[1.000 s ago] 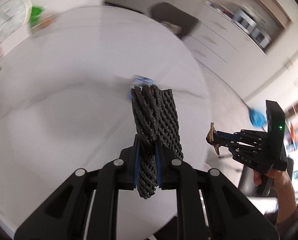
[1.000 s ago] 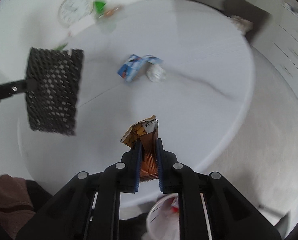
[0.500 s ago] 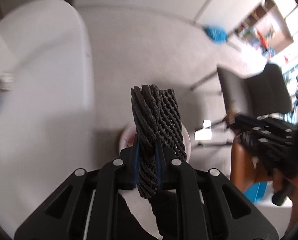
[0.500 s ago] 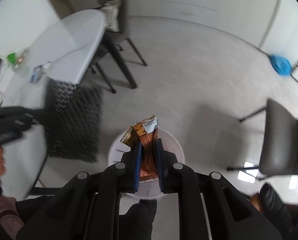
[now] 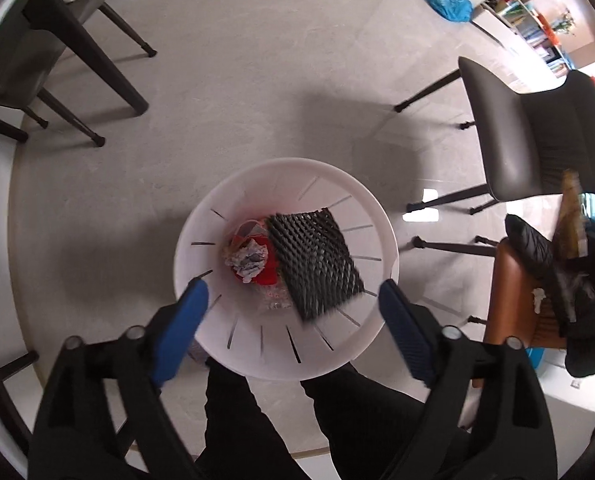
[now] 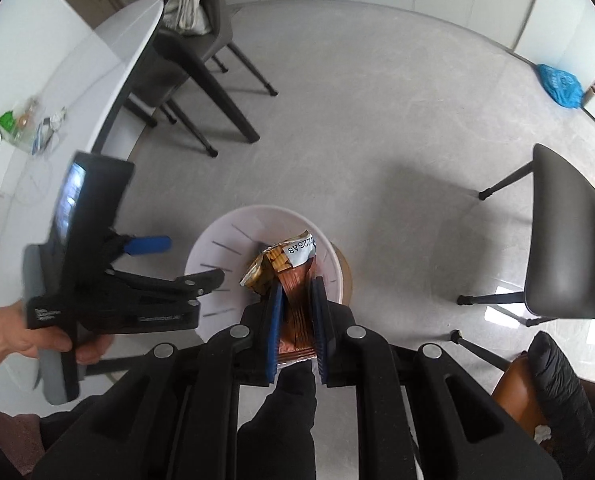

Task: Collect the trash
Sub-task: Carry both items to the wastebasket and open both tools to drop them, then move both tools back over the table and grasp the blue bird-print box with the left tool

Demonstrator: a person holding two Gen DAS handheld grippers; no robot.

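A white slotted trash bin (image 5: 217,240) stands on the floor below me. The black foam net sleeve (image 5: 317,260) is inside it, blurred, beside crumpled paper (image 5: 249,260) and red trash. My left gripper (image 5: 293,308) is open and empty just above the bin's near rim. It also shows in the right wrist view (image 6: 177,260), at the bin's left. My right gripper (image 6: 297,304) is shut on a brown and gold snack wrapper (image 6: 285,264) and holds it over the bin (image 6: 225,240).
A white round table (image 6: 109,64) with a blue wrapper, clock and small items is at left, with dark chairs (image 6: 193,40) behind it. Another grey chair (image 5: 537,136) stands at right. A blue bag (image 6: 559,84) lies on the far floor.
Both grippers swung from the table to above the floor bin. My left gripper opened and the black foam net dropped into the bin. My right gripper still holds the wrapper.
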